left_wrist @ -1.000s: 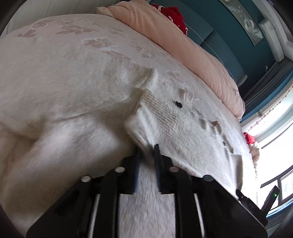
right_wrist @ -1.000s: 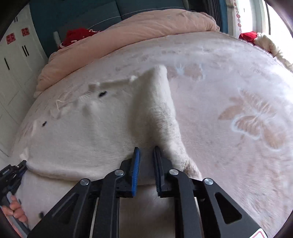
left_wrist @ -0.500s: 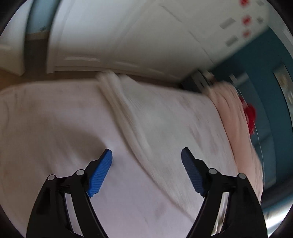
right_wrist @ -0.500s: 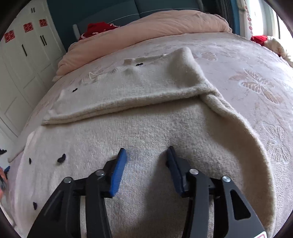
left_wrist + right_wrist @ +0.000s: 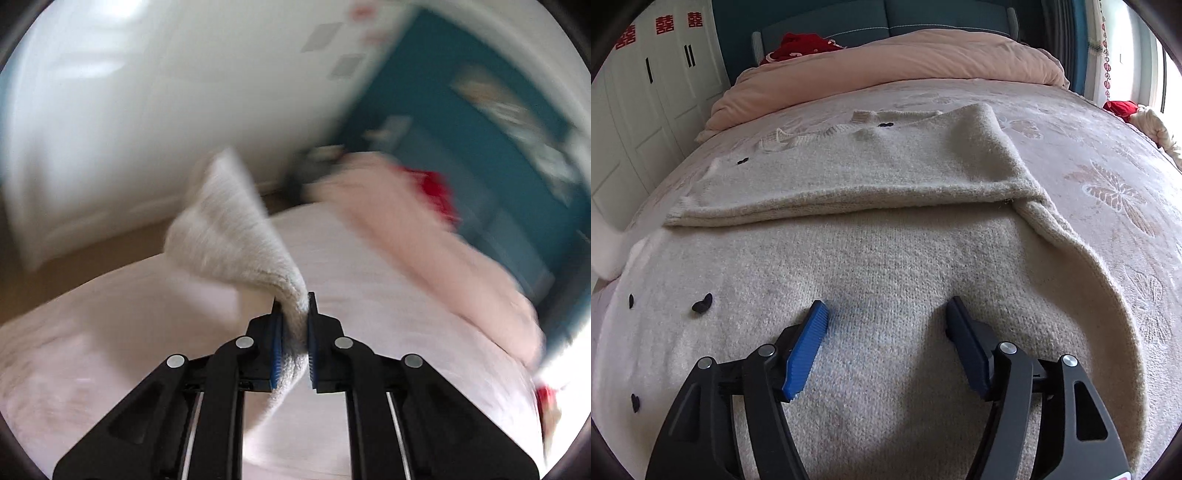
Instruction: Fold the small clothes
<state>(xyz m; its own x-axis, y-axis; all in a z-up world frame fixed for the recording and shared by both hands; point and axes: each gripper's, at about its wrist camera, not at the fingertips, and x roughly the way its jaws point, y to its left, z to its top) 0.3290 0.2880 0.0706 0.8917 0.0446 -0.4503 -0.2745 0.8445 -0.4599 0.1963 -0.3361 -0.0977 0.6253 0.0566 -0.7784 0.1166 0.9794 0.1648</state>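
A cream knit sweater [image 5: 879, 229] with small black heart shapes lies on the bed, its far part folded over toward me. My right gripper [image 5: 886, 314] is open and empty, just above the near part of the sweater. In the blurred left wrist view my left gripper [image 5: 293, 306] is shut on a cream knit sleeve [image 5: 229, 236], which stands lifted above the bed and runs away to the upper left.
A pale pink patterned bedspread [image 5: 1108, 177] covers the bed. A rolled pink duvet [image 5: 886, 62] lies at the head, with a red item [image 5: 801, 44] behind it. White wardrobe doors [image 5: 639, 110] stand to the left. A red and cream bundle [image 5: 1137, 118] lies at the right edge.
My left gripper let go of the sweater's edge, opened, then shut on the sleeve and lifted it. My right gripper released the folded fabric, opened wide and drew back.
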